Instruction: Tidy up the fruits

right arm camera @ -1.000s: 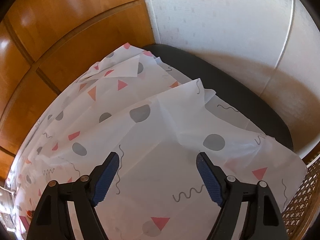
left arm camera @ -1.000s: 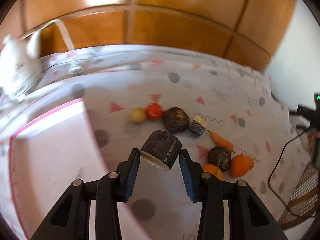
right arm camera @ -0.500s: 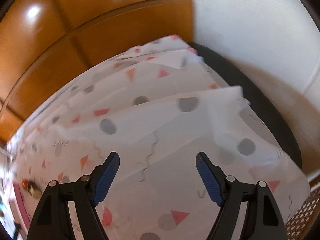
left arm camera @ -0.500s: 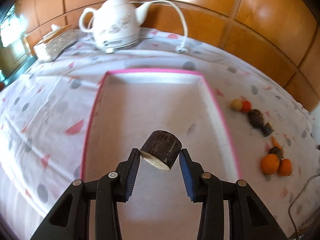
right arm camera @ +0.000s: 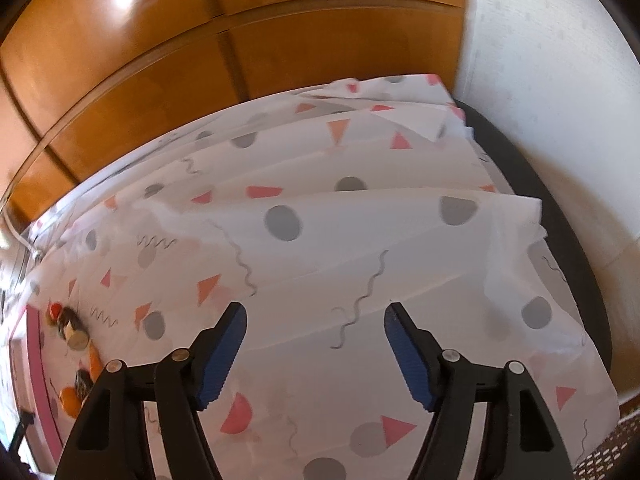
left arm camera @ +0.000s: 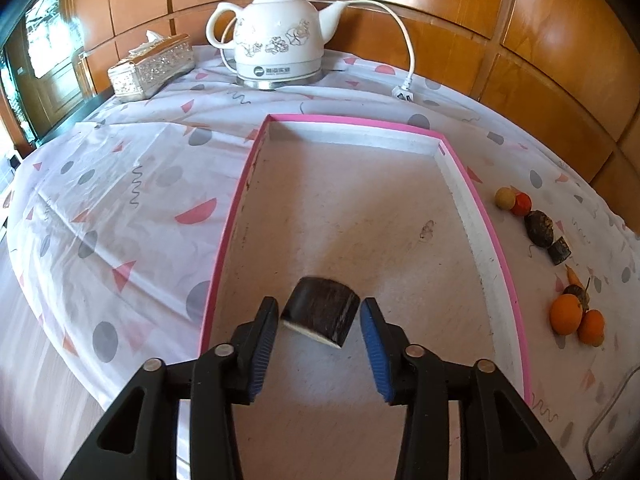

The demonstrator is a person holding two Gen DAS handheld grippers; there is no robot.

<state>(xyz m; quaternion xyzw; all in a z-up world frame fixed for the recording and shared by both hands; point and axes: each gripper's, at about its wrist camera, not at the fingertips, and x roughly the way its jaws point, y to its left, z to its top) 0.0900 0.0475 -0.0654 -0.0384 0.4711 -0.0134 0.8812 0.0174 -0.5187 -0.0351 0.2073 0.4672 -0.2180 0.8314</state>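
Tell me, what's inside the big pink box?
Only one thing: a dark brown cut chunk sits in the pink box, between the left tool, whose jaws are opening. The rest shows bare floor. The tool's black arms hide the near end.

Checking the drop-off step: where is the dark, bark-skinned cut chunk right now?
In the left wrist view, the dark cut chunk sits between the left gripper's opening jaws, both pads clear of it, over the near end of the pink-rimmed white tray.

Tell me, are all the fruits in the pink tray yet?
Not yet. The pink tray holds no other pieces. The left gripper is opening its jaws around a dark cut piece above the tray floor. The oranges and the other pieces still lie on the tablecloth. The right gripper holds nothing.
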